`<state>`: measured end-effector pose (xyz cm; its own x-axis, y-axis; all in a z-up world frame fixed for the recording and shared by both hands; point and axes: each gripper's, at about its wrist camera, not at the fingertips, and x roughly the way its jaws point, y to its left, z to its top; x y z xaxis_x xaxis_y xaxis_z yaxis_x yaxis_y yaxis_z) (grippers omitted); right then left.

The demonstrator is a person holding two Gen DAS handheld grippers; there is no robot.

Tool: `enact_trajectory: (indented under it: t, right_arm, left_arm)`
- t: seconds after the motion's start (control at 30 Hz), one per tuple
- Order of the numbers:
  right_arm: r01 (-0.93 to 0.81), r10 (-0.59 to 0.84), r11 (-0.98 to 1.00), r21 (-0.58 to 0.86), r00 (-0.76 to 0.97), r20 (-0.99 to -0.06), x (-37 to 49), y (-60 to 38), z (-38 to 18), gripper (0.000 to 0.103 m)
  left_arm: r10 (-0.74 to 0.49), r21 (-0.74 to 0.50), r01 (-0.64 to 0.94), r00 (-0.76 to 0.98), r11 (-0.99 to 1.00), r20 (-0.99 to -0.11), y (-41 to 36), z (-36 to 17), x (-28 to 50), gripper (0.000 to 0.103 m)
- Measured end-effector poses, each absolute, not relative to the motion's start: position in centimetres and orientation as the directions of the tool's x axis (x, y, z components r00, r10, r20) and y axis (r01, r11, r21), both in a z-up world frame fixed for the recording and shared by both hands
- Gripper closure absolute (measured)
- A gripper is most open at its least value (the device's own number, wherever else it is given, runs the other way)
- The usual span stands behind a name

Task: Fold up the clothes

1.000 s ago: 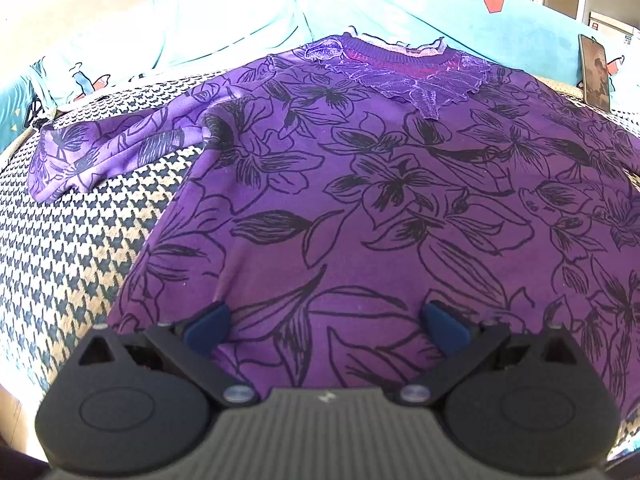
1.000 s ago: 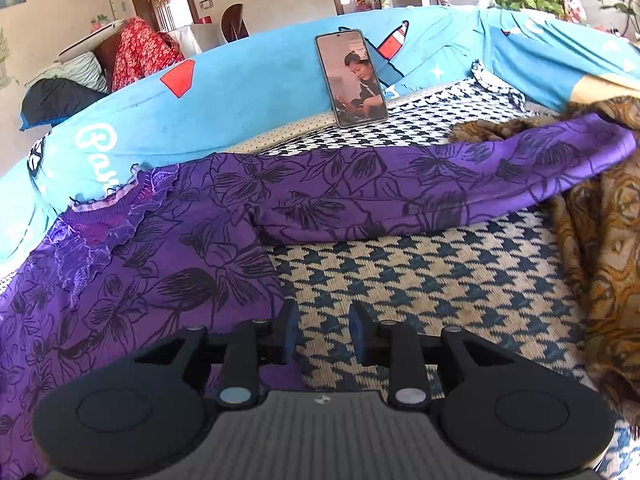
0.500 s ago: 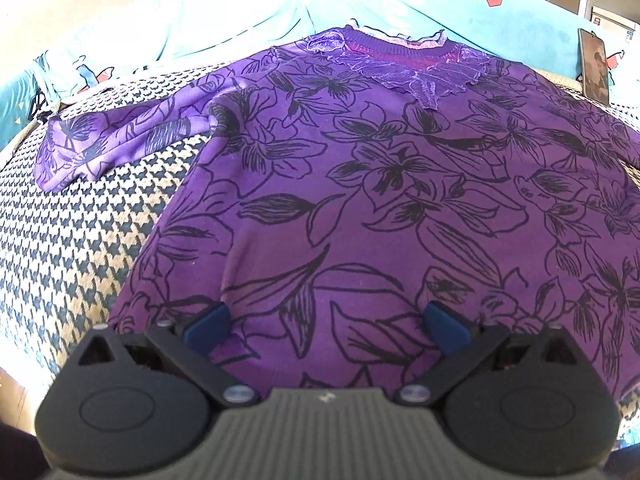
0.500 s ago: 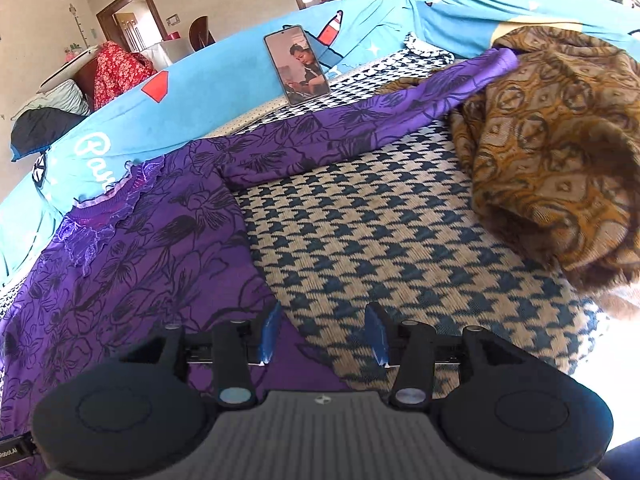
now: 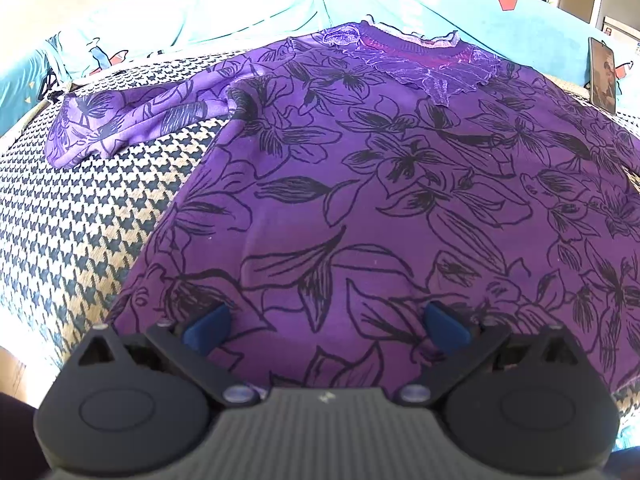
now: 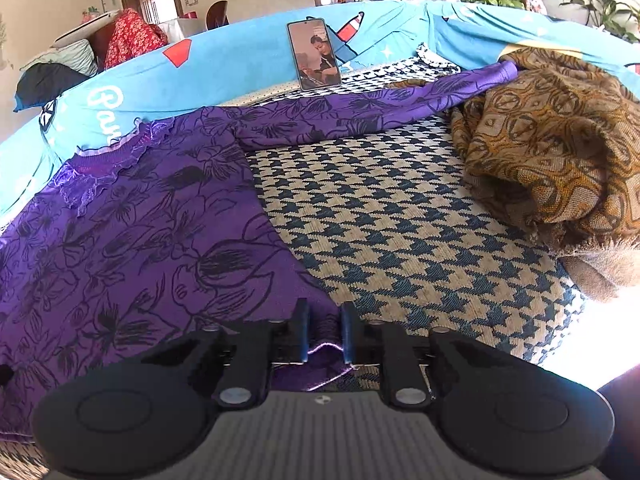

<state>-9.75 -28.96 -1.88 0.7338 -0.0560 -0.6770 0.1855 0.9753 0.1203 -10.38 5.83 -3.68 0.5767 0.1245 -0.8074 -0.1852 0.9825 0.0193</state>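
Now right gripper point(image 6: 325, 330) fingers pinch purple top point(image 6: 120, 240) hem corner.

Purple long-sleeved top point(image 5: 400, 184) fills the left view, deep violet with black outlined lily blooms all over it, and a paler lilac lace frill point(image 5: 424, 68) around a magenta neckline. Beneath it lies the woven houndstooth cover point(image 6: 400, 232), cream checked with dark navy. Behind runs a bright turquoise-blue cushion wrap point(image 6: 224, 64) carrying white lettering and a red patch. On the right sits a heaped brown shawl point(image 6: 552, 144), ochre circles and scrolls on dark brown. The left gripper point(image 5: 326, 322) shows black arms with blue pads; the right gripper point(image 6: 325, 330) matches, black with blue fingertips.
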Motion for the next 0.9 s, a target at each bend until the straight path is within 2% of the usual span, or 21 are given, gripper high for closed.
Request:
enact_trajectory:
  t: [0.1, 0.33, 0.47, 0.57, 0.63, 0.77, 0.9]
  right_arm:
    - [0.211, -0.084, 0.972, 0.108, 0.733, -0.675, -10.2, -29.1, -1.8, 0.099]
    - [0.282, -0.139, 0.954, 0.100, 0.714, -0.686, -11.4, -30.2, -1.8, 0.099]
    - [0.297, -0.148, 0.949, 0.103, 0.710, -0.689, -11.7, -30.4, -1.7, 0.095]
    - [0.300, -0.155, 0.947, 0.116, 0.741, -0.653, -12.7, -30.0, -1.2, 0.093]
    - [0.293, -0.160, 0.949, 0.116, 0.764, -0.625, -13.3, -29.6, -0.8, 0.087]
    - [0.278, -0.167, 0.955, 0.106, 0.796, -0.581, -13.9, -28.8, -0.1, 0.085]
    - [0.265, -0.163, 0.959, 0.101, 0.807, -0.568, -14.2, -28.3, 0.1, 0.075]
  left_arm:
    - [0.122, 0.011, -0.194, 0.573, 0.981, -0.811, 6.1, -3.6, -10.9, 0.000]
    - [0.122, -0.009, -0.229, 0.548, 0.973, -0.828, 7.2, -3.7, -12.6, 0.000]
    - [0.131, -0.001, -0.239, 0.533, 0.971, -0.836, 7.4, -3.8, -13.4, 0.000]
    - [0.129, -0.001, -0.238, 0.529, 0.971, -0.839, 7.5, -3.8, -13.6, 0.000]
    - [0.128, -0.001, -0.238, 0.527, 0.971, -0.840, 7.6, -3.9, -13.7, 0.000]
    - [0.126, -0.002, -0.237, 0.522, 0.972, -0.844, 7.6, -3.9, -14.0, 0.000]
    - [0.124, -0.002, -0.235, 0.517, 0.972, -0.847, 7.7, -3.9, -14.3, 0.000]
